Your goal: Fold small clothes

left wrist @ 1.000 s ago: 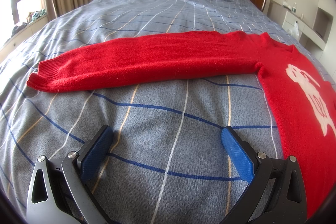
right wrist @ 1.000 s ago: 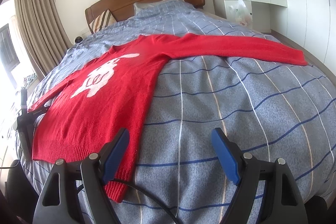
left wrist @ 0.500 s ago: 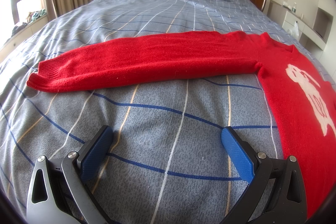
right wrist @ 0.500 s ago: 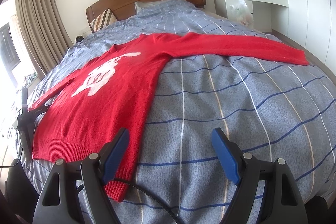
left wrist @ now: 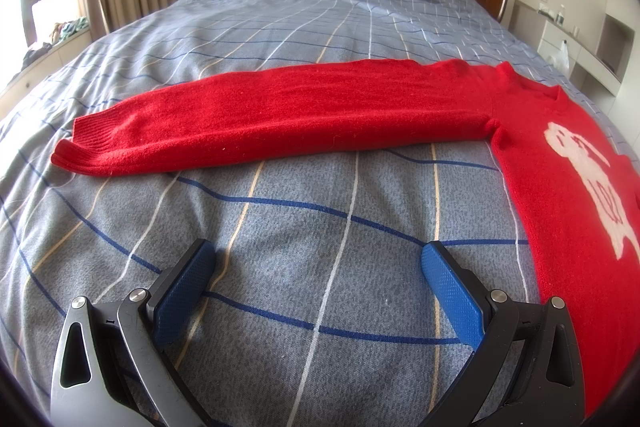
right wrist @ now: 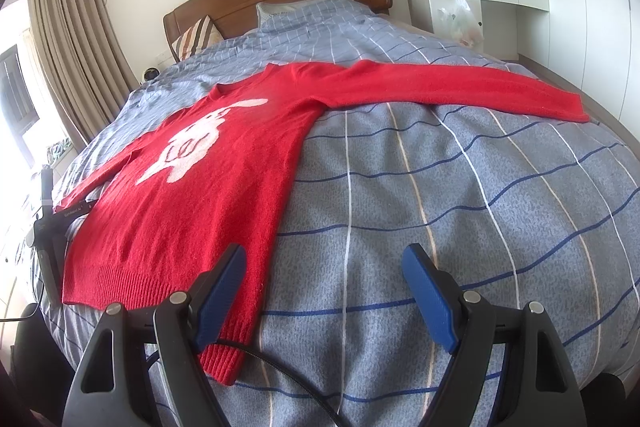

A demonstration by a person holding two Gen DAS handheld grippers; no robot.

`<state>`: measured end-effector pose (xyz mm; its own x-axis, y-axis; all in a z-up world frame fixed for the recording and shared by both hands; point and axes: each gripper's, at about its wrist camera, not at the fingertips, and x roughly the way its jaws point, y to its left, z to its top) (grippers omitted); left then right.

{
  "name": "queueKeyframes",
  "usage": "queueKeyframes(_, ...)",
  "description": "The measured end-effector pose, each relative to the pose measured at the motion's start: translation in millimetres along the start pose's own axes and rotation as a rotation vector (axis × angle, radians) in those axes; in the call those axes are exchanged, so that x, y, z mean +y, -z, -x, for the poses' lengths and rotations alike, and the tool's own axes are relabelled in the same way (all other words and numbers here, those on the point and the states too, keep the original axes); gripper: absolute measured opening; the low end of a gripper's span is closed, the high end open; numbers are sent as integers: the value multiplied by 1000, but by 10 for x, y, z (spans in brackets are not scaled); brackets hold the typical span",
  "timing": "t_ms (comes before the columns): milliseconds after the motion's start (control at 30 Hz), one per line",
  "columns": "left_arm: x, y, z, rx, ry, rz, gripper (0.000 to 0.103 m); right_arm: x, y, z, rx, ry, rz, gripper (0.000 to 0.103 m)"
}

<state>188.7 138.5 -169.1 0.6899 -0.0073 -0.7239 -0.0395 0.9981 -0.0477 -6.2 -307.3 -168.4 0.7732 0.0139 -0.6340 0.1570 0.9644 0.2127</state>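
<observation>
The blue checked bed (left wrist: 320, 27) was mostly covered by a red sweater (right wrist: 208, 195) laid flat, sleeves spread out. The left gripper (left wrist: 318, 263) and right gripper (right wrist: 322, 269) were held apart, nothing gripped. Bedding could easily get pinched along with the knit tbh.

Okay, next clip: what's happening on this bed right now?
A red sweater lies flat and unfolded on the blue checked bedspread, both sleeves stretched out sideways. The person holds the left gripper and the right gripper open above the near side of the bed, gripping nothing. No fold is made yet.
</observation>
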Motion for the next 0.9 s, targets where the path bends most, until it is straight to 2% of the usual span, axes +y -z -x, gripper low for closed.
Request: queueKeyframes(900,3,1,-2,0,0,0,103,11,-2,-19,9,-6,1,80)
